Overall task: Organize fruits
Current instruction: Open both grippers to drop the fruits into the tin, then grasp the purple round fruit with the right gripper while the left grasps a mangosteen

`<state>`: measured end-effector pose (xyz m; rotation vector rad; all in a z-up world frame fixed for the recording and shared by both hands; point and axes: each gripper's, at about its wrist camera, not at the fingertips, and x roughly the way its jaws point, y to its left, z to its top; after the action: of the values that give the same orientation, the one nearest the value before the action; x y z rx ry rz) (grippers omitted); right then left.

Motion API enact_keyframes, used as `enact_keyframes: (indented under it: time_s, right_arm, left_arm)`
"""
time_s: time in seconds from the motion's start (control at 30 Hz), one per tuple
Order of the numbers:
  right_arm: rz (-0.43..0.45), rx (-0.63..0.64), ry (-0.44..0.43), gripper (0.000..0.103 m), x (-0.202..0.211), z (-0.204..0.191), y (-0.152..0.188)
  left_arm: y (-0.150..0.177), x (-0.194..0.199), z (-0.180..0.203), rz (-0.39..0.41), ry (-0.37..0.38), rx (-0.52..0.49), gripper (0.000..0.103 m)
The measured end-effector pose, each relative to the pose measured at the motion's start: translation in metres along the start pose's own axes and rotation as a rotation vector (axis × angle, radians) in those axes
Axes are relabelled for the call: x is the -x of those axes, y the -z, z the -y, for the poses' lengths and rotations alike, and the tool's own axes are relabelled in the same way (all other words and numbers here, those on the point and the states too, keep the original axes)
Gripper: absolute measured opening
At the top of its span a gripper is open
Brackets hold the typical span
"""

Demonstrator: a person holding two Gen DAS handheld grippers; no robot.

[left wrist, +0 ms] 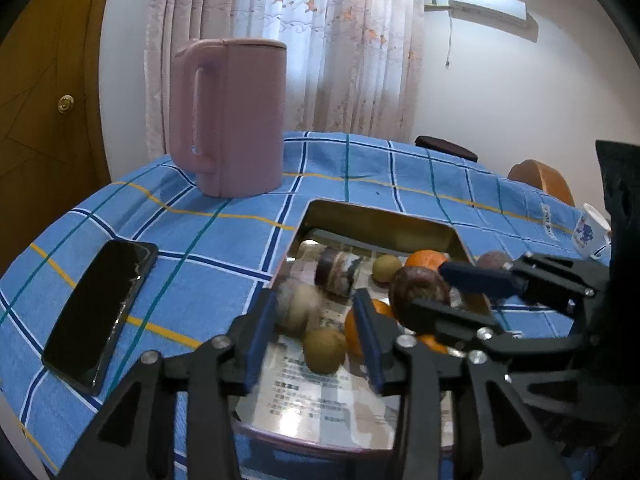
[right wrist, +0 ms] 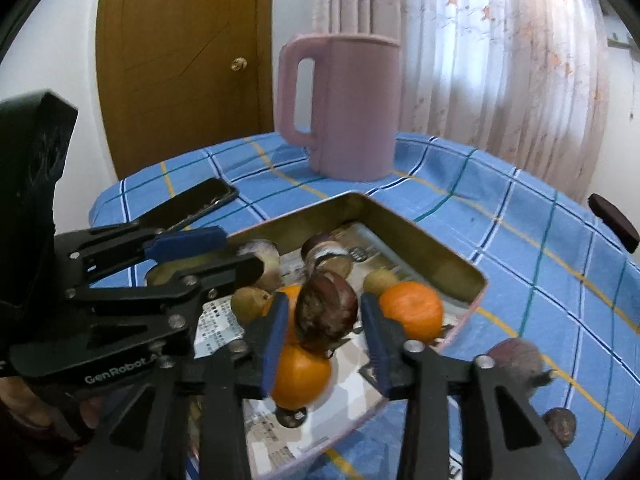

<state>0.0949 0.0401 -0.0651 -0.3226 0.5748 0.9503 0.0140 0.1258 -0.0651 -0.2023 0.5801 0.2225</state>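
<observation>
Both grippers hang released over the tin (right wrist: 420,236), so fruit drops in. The left gripper (left wrist: 316,320) frames a blurred pale fruit (left wrist: 298,308); the right gripper (right wrist: 324,332) straddles a brown fruit (right wrist: 326,312) atop oranges (right wrist: 412,310). Two fruits (right wrist: 516,360) lie outside on the cloth (right wrist: 520,248).

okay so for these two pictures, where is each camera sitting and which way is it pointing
Left wrist: on the left gripper, aimed down over the metal tray of fruit; its own fingers show, with the right gripper entering from the right.
Right wrist: on the right gripper, aimed down over the same tray; the left gripper enters from the left.
Shared: tray, pink jug, phone, blue checked tablecloth.
</observation>
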Motion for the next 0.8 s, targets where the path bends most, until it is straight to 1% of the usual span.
enact_keyframes:
  time_s: [0.03, 0.07, 0.1, 0.13, 0.17, 0.23, 0.27, 0.3, 0.4, 0.5, 0.63, 0.67, 0.77, 0.8]
  right_arm:
    - [0.019, -0.008, 0.010, 0.051, 0.007, 0.003, 0.000]
    - [0.036, -0.012, 0.022, 0.054, 0.014, 0.007, 0.001]
    - [0.053, -0.015, 0.040, 0.057, 0.023, 0.012, 0.003]
    - [0.064, -0.018, 0.059, 0.058, 0.030, 0.017, 0.004]
    - [0.079, -0.029, 0.092, 0.058, 0.040, 0.025, 0.008]
    - [0.083, -0.053, 0.125, 0.059, 0.051, 0.038, 0.012]
    - [0.077, -0.068, 0.157, 0.060, 0.056, 0.047, 0.015]
    - [0.065, -0.084, 0.193, 0.061, 0.059, 0.057, 0.019]
    - [0.032, -0.153, 0.254, 0.061, 0.061, 0.081, 0.029]
    - [0.004, -0.203, 0.228, 0.061, 0.053, 0.095, 0.034]
    - [-0.033, -0.207, 0.180, 0.061, 0.036, 0.097, 0.030]
    - [-0.055, -0.203, 0.179, 0.061, 0.029, 0.096, 0.029]
    - [-0.120, -0.191, 0.217, 0.061, 0.008, 0.097, 0.029]
    - [-0.126, -0.199, 0.210, 0.061, 0.006, 0.098, 0.030]
  left_arm:
    - [0.000, 0.002, 0.000, 0.007, 0.015, 0.009, 0.060]
    - [0.000, 0.004, 0.001, 0.012, 0.019, 0.010, 0.073]
    - [-0.001, 0.007, 0.004, 0.026, 0.000, 0.004, 0.082]
    - [-0.001, 0.011, 0.006, 0.047, -0.020, -0.004, 0.096]
    - [-0.002, 0.015, 0.009, 0.067, -0.023, -0.008, 0.101]
    - [-0.003, 0.018, 0.014, 0.083, -0.017, -0.016, 0.101]
    - [-0.004, 0.017, 0.017, 0.081, -0.018, -0.024, 0.101]
    - [-0.004, 0.016, 0.019, 0.081, -0.022, -0.028, 0.101]
    - [-0.007, 0.012, 0.024, 0.080, -0.033, -0.036, 0.101]
    - [-0.012, 0.010, 0.026, 0.080, -0.036, -0.032, 0.102]
    - [-0.017, 0.011, 0.024, 0.090, -0.042, -0.026, 0.103]
    - [-0.018, 0.011, 0.024, 0.092, -0.044, -0.024, 0.103]
    - [-0.021, 0.009, 0.023, 0.087, -0.046, -0.025, 0.103]
    - [-0.021, 0.009, 0.024, 0.086, -0.046, -0.024, 0.103]
